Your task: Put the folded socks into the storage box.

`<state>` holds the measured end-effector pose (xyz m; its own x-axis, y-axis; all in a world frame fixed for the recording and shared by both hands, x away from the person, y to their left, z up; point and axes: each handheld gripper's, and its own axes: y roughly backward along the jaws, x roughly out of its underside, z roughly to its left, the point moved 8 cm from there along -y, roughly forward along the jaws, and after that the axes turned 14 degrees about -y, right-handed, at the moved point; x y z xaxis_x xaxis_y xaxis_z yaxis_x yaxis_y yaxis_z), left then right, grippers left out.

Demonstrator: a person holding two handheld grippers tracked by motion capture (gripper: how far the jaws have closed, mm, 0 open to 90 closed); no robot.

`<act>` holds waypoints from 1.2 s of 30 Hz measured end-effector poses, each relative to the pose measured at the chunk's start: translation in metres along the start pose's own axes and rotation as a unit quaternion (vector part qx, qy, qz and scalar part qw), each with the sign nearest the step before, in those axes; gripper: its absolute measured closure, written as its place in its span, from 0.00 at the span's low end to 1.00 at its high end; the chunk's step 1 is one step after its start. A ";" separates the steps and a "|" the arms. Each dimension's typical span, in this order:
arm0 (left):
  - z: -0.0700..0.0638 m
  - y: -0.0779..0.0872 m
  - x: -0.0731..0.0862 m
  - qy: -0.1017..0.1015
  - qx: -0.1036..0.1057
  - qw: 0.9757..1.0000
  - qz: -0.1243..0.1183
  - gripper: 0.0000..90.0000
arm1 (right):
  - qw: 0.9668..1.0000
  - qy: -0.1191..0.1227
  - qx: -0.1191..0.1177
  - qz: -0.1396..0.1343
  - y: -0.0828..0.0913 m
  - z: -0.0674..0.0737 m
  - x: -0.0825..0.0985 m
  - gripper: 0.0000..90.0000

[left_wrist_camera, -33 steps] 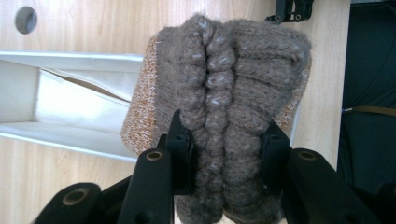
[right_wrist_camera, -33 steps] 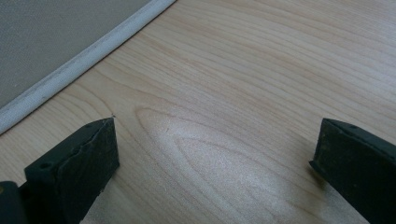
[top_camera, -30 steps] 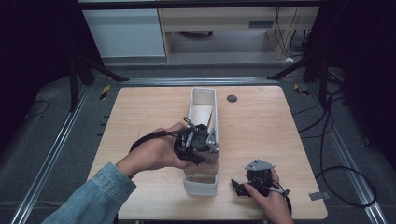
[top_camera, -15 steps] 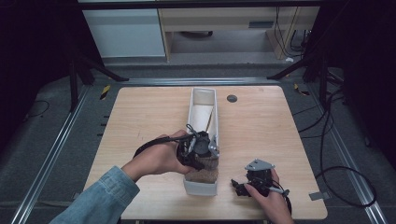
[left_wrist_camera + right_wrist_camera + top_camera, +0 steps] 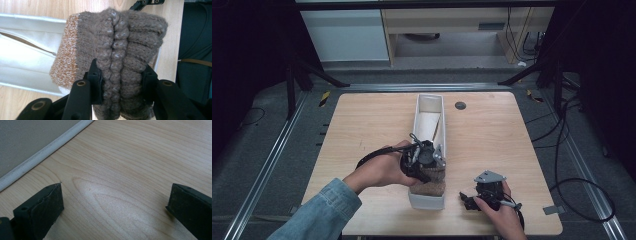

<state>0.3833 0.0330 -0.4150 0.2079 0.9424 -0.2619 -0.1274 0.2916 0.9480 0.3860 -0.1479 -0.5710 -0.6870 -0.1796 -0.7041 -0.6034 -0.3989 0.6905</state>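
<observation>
A brown knitted bundle (image 5: 120,57) is clamped by the left gripper (image 5: 121,82) at the near end of the white box (image 5: 430,107). The right gripper (image 5: 113,202) is held wide apart, empty, over the table (image 5: 140,157).

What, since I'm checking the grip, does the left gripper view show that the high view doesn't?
Left gripper view: the brown knit's thick ribs and orange-flecked edge, with the left hand-held gripper's jaws pressing both its sides. High view: the full length of the white box, the right hand-held gripper apart near the table's front edge, and a denim sleeve. Both: the knit at the box's near end.
</observation>
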 end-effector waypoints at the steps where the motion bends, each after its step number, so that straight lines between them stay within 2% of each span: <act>1: 0.000 0.000 0.000 0.000 0.000 1.000 0.000 0.68 | 1.000 0.000 0.000 0.000 0.000 0.000 0.000 0.00; 6: 0.003 0.002 0.001 0.008 0.018 1.000 -0.014 0.61 | 1.000 0.000 0.000 0.000 0.000 0.000 0.000 0.00; 11: 0.005 0.009 0.000 0.010 0.030 0.999 -0.035 0.44 | 1.000 0.000 0.000 0.000 0.000 0.000 0.000 0.00; 14: 0.007 0.013 0.000 0.008 0.029 0.999 -0.041 0.34 | 1.000 0.000 0.000 0.000 0.000 0.000 0.000 0.00; 19: 0.009 0.020 -0.001 0.011 0.029 0.998 -0.059 0.32 | 1.000 0.000 0.000 0.000 0.000 0.000 0.000 0.00; 20: 0.011 0.024 -0.003 0.020 0.028 0.997 -0.074 0.34 | 1.000 -0.001 0.000 0.000 0.000 0.000 0.000 0.00; 21: 0.011 0.024 -0.003 0.020 0.028 0.997 -0.074 0.36 | 1.000 -0.001 0.000 0.000 0.000 0.000 0.000 0.00; 22: 0.013 0.030 -0.005 0.029 0.028 0.995 -0.091 0.40 | 1.000 -0.001 0.000 0.001 0.000 0.000 0.000 0.00; 24: 0.014 0.033 -0.006 0.030 0.029 0.995 -0.094 0.41 | 1.000 0.000 0.000 0.001 0.000 0.000 0.000 0.00; 25: 0.016 0.036 -0.006 0.028 0.025 0.995 -0.094 0.47 | 1.000 0.000 0.000 0.000 0.000 0.000 0.000 0.00; 27: 0.020 0.042 -0.006 0.030 0.015 0.995 -0.096 0.49 | 1.000 -0.001 0.000 0.000 0.000 0.000 0.000 0.00; 31: 0.029 0.052 -0.005 0.041 -0.004 0.995 -0.096 0.67 | 1.000 -0.001 0.000 0.000 0.000 0.000 0.000 0.00; 32: 0.032 0.054 -0.004 0.044 -0.005 0.995 -0.093 0.77 | 1.000 0.000 0.000 0.000 0.000 0.000 0.000 0.00; 35: 0.035 0.055 -0.002 0.048 -0.004 0.995 -0.087 0.89 | 1.000 -0.001 0.000 0.000 0.000 0.000 0.000 0.00; 36: 0.038 0.055 0.000 0.051 0.002 0.995 -0.083 0.93 | 1.000 0.000 0.000 0.001 0.000 0.000 0.000 0.00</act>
<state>0.4127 0.0427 -0.3562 0.1255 0.8932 -0.4319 -0.0954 0.4441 0.8909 0.3859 -0.1479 -0.5710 -0.6880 -0.1791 -0.7033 -0.6030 -0.3981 0.6913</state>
